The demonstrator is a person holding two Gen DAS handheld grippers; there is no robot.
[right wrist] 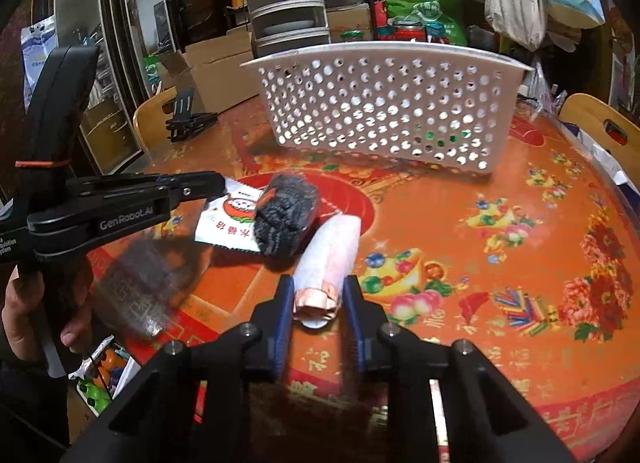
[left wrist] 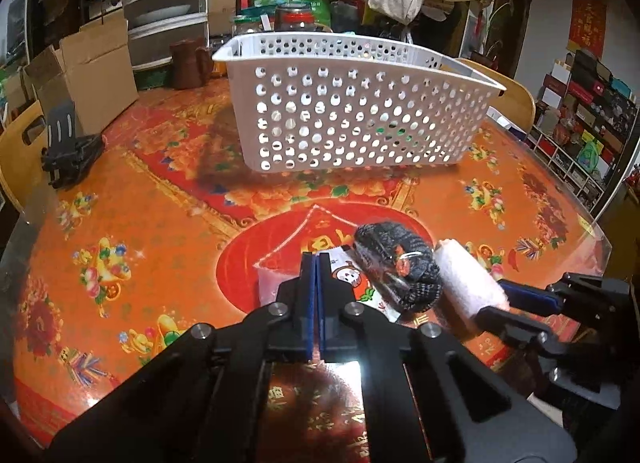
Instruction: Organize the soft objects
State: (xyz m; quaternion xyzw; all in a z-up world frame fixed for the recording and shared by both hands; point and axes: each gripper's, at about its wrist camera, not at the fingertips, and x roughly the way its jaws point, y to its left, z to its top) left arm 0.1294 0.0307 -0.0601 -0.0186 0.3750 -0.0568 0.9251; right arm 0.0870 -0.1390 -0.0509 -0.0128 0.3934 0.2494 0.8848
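Note:
A white packet with a cartoon print (left wrist: 354,281) (right wrist: 230,223) lies on the table. A dark knitted bundle (left wrist: 394,263) (right wrist: 286,215) rests partly on it. A pale pink rolled cloth (left wrist: 468,283) (right wrist: 334,255) lies beside the bundle. My left gripper (left wrist: 316,263) (right wrist: 218,183) is shut on the packet's edge. My right gripper (right wrist: 316,287) (left wrist: 508,295) stands around the near end of the roll, jaws apart. A white perforated basket (left wrist: 352,111) (right wrist: 384,103) stands beyond on the table.
The round table has an orange and red patterned cover (left wrist: 160,223) (right wrist: 500,243). A black stand (left wrist: 68,151) (right wrist: 188,119) and cardboard boxes (left wrist: 92,67) sit at the far left. Jars, bags and drawers crowd the back. Wooden chairs (right wrist: 604,131) ring the table.

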